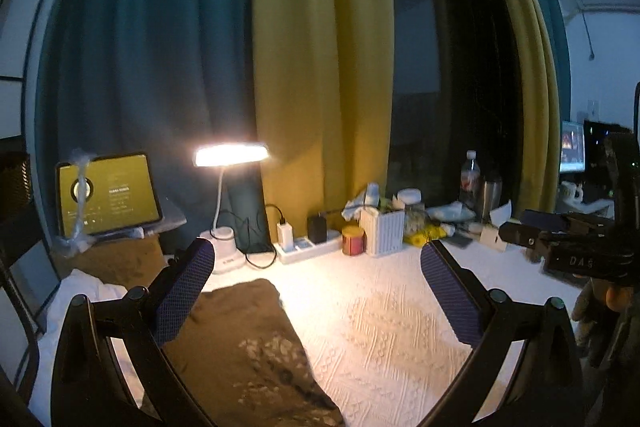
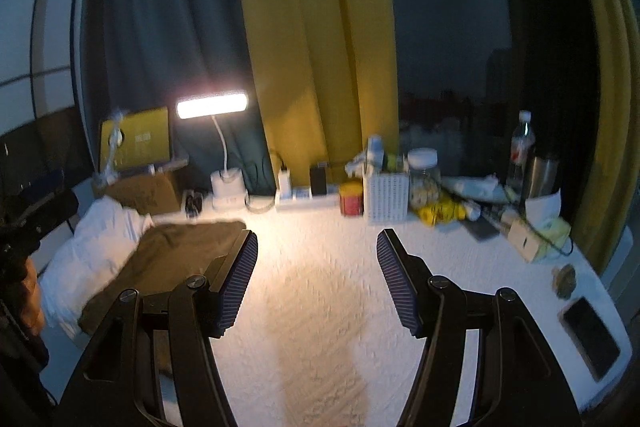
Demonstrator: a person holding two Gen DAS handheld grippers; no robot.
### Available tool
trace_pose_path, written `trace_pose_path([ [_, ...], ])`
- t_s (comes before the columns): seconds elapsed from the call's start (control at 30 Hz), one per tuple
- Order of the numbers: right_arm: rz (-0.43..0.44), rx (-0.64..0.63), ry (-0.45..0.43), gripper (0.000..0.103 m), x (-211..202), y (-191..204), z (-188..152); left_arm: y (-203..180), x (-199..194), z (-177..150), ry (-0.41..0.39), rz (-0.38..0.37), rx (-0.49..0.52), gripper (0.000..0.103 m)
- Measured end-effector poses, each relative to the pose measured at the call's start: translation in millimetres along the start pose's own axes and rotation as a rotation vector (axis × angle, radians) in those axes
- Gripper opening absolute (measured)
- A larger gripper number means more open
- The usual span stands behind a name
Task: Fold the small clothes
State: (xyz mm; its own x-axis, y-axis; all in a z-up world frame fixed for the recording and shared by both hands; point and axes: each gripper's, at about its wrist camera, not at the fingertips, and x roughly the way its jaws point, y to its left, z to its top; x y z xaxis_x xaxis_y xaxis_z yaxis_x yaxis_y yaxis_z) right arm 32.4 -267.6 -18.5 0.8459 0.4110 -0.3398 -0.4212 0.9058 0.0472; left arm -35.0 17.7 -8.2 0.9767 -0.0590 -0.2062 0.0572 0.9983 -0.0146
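A brown garment (image 1: 244, 343) with a pale printed pattern lies flat on the white textured tablecloth (image 1: 380, 315), at the lower left of the left wrist view. My left gripper (image 1: 316, 259) is open and empty above the garment's right edge. The garment also shows in the right wrist view (image 2: 168, 259), at the left, next to a white crumpled cloth (image 2: 92, 247). My right gripper (image 2: 316, 247) is open and empty over bare tablecloth (image 2: 320, 307), to the right of the garment. The right gripper's body (image 1: 576, 247) shows at the right edge of the left wrist view.
A lit desk lamp (image 1: 230, 155), a tablet (image 1: 108, 191), a power strip (image 1: 308, 247), a red tin (image 1: 354, 240), a white holder (image 1: 384, 231), bottles (image 1: 470, 179) and clutter line the table's back. A phone (image 2: 592, 331) lies at the right edge. Curtains hang behind.
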Motion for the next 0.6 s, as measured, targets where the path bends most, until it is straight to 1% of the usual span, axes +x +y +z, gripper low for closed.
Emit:
trace_pose_path([
  [0.13,-0.005,-0.019,-0.066,0.066,-16,8,17,12,-8,9,-0.01,-0.03,-0.033,0.102],
  [0.2,-0.007,-0.03,-0.089,0.066,-23,12,23,19,-13,13,-0.019,-0.03,-0.052,0.102],
  [0.33,-0.033,-0.048,-0.129,0.066,-36,21,37,32,-22,21,-0.05,0.017,-0.076,0.102],
  [0.47,-0.067,-0.06,-0.162,0.066,-43,29,48,43,-30,26,-0.072,0.039,-0.104,0.102],
  [0.6,-0.052,-0.064,-0.186,0.067,-49,35,56,48,-37,28,-0.09,0.084,-0.108,0.102],
])
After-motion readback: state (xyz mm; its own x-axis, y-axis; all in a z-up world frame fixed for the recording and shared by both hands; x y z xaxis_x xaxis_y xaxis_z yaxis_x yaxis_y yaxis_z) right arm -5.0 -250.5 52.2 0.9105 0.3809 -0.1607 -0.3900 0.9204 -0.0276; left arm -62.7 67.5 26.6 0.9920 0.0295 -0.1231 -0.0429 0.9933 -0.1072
